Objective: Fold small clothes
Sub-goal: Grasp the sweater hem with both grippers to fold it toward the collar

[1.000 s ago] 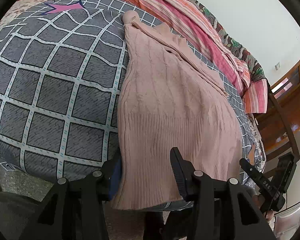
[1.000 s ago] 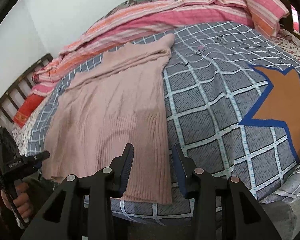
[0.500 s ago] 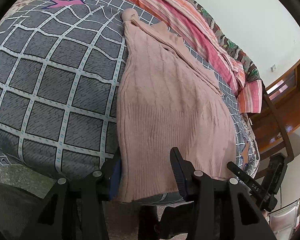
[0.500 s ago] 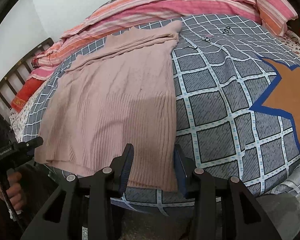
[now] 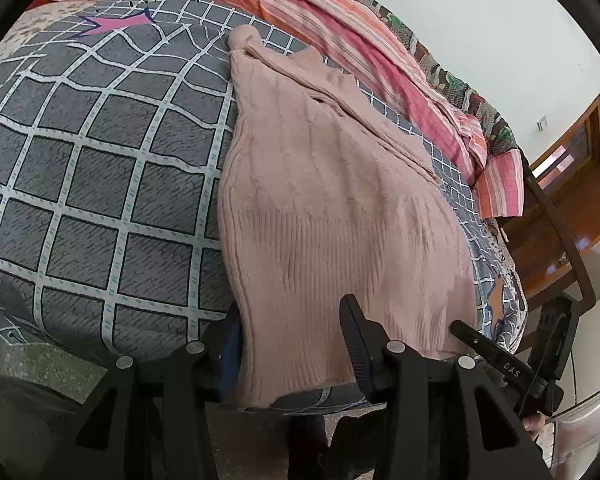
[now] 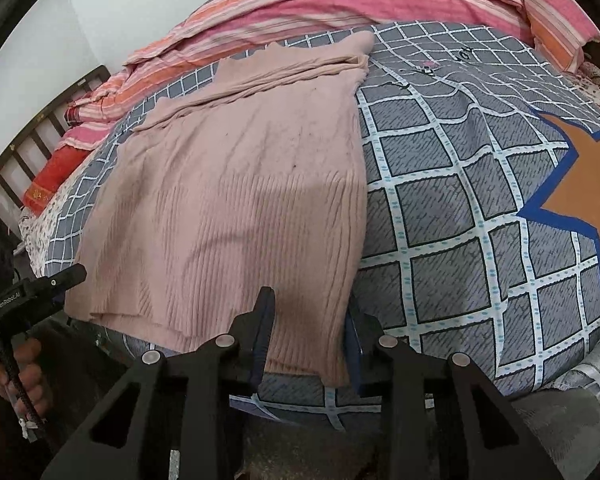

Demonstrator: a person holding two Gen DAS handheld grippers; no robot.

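Spread on the checked bedspread (image 5: pixel 100 184), my soft, floppy sweater (image 5: pixel 332 216) wants lifting by its hem corners, which both grippers' (image 5: pixel 292 344) (image 6: pixel 308 328) parted fingers straddle, the right closing.

left gripper (image 5: pixel 290 340): jaws apart, tilted down | right gripper (image 6: pixel 310 332): jaws just closing, cloth between, tilted down

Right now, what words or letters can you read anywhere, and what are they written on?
"DAS" on the black right gripper, seen from the left wrist view.
"GenRobot.AI" on the black left gripper, seen from the right wrist view.
Small dark marks near the far edge of the grey checked bedspread: too small to read.
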